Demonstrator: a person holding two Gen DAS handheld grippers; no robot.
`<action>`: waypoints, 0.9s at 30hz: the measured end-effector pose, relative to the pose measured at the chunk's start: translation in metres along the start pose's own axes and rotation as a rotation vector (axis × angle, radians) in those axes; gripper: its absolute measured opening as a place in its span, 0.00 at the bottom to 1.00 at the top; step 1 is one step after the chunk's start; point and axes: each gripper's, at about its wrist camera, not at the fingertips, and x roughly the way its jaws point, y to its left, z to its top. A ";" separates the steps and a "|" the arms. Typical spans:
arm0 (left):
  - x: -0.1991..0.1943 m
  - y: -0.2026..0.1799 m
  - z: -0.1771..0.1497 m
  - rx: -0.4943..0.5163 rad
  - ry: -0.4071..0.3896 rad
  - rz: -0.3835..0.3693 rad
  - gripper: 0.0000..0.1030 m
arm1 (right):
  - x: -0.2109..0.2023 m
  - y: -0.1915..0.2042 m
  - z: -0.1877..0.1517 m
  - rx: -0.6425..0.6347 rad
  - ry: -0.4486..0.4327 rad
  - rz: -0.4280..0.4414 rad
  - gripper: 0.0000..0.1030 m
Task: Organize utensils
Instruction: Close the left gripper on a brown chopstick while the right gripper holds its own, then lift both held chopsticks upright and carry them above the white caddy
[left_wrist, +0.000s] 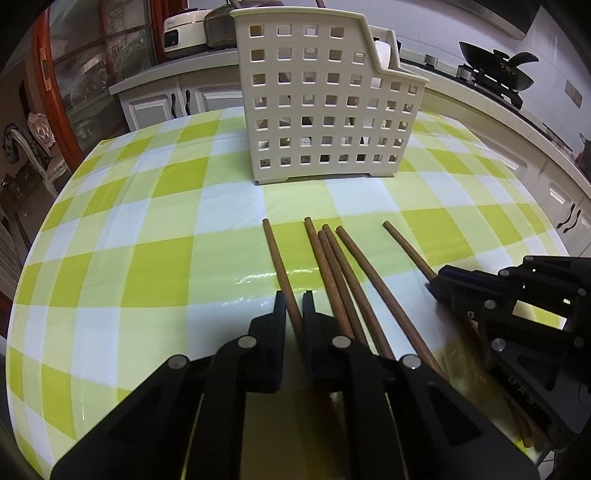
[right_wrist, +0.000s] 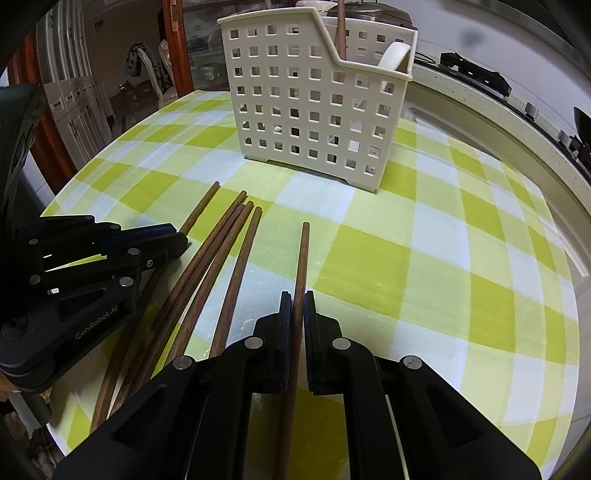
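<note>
A green, white and pale-yellow checked cloth covers the tabletop (left_wrist: 159, 258), glossy enough to catch a streak of light just ahead of the left jaws. Beyond it runs a pale kitchen counter (left_wrist: 480, 107) with white cupboard doors under it, a black wok (left_wrist: 498, 70) on a stove to the right, a rice cooker (left_wrist: 183, 33) far ahead on the left, and a wooden glass-fronted cabinet (left_wrist: 74, 74) at the left edge. A cream perforated utensil basket (left_wrist: 325, 107) stands upright on the cloth, well ahead of both pairs of jaws; in the right wrist view a wooden handle (right_wrist: 341, 29) and a white spoon (right_wrist: 395, 55) stick out of its lower end. Six brown wooden chopsticks lie flat on the cloth, tips toward the basket. The left gripper (left_wrist: 294, 306) sits low over the cloth, its jaws pinching the leftmost chopstick (left_wrist: 277, 254) near the middle of its length. The right gripper (right_wrist: 298, 306) is likewise low and level, jaws closed on the rightmost chopstick (right_wrist: 302, 254), which lies apart from the rest. Between the two grippers a cluster of four chopsticks (right_wrist: 221, 254) fans out, three of them touching near their tips.
</note>
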 end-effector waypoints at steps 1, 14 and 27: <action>0.000 0.001 0.000 -0.005 -0.002 -0.002 0.07 | 0.000 -0.001 0.000 0.002 0.000 0.004 0.06; 0.000 0.003 0.000 -0.005 0.002 -0.015 0.06 | 0.000 -0.005 0.000 0.023 -0.007 0.026 0.06; 0.000 -0.002 0.000 0.025 0.003 0.010 0.06 | 0.002 0.001 0.004 -0.011 0.021 -0.008 0.06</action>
